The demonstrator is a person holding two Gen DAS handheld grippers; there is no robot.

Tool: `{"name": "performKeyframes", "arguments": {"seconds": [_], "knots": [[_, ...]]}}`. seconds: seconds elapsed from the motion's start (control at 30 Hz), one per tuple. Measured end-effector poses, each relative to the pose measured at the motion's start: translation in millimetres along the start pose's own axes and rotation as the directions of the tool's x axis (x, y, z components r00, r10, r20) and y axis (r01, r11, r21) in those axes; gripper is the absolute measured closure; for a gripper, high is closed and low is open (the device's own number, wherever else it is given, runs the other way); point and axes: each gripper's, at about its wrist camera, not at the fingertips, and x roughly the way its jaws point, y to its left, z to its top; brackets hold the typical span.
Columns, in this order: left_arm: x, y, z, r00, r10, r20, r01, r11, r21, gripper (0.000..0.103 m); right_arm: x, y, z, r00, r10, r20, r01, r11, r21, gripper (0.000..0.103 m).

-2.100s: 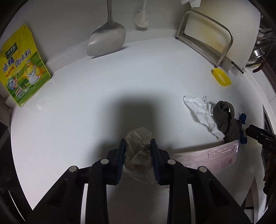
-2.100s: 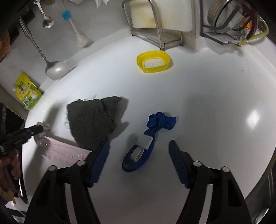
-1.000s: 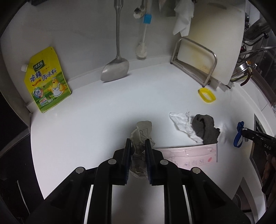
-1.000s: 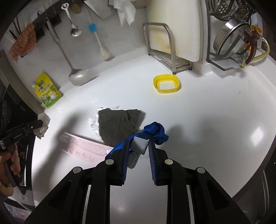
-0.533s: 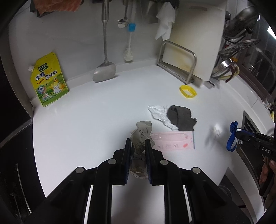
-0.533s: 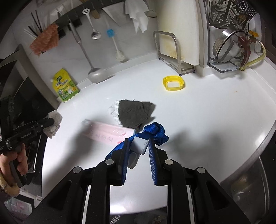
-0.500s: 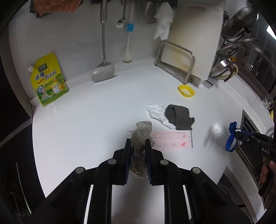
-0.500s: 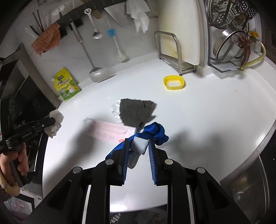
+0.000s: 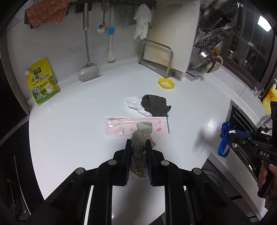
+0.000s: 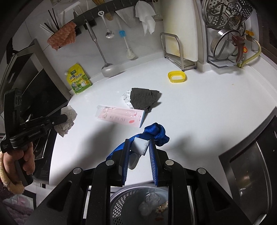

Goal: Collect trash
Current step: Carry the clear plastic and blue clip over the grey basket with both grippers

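Two tools in view — left tool (image 9: 138, 144) and right tool (image 10: 139, 144), one item clamped in each: one crumpled paper wad (image 9: 141, 134), one blue strap (image 10: 153, 132).

On the bench (image 9: 69, 121), loose items:
- one pink flat package (image 9: 121, 125)
- one dark grey cloth (image 9: 155, 104)
- one white crumpled tissue (image 9: 134, 103)
- one yellow ring-shaped lid (image 9: 166, 83)
- one yellow-green seasoning pouch (image 9: 42, 82)

Along the wall: one spatula (image 9: 88, 71), one spoon (image 9: 102, 28), one bottle brush (image 9: 110, 52), one orange rag (image 9: 45, 14), one white hanging cloth (image 9: 142, 27).

One cutting board (image 9: 171, 34) in one metal rack (image 9: 156, 58). One mesh bin (image 10: 138, 206) below the bench edge — contents too blurred to count.
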Motion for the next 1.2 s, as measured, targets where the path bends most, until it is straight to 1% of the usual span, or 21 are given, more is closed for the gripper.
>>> {"name": "performKeyframes", "arguments": {"seconds": [0.47, 0.87, 1.2], "knots": [[-15, -51, -33, 0.999, -0.039, -0.020, 0.040, 0.998, 0.047, 0.087, -31, -4, -48, 1.000, 0.013, -0.026, -0.013, 1.000, -0.008, 0.082], [-17, -97, -66, 0.995, -0.073, -0.070, 0.080, 0.992, 0.093, 0.086, -49, -18, -88, 0.998, 0.022, -0.061, -0.023, 1.000, -0.013, 0.081], [-15, -134, -96, 0.986, -0.110, -0.124, 0.125, 0.985, 0.116, 0.086, -60, -23, -127, 0.994, 0.024, -0.110, -0.027, 0.999, -0.032, 0.081]]}}
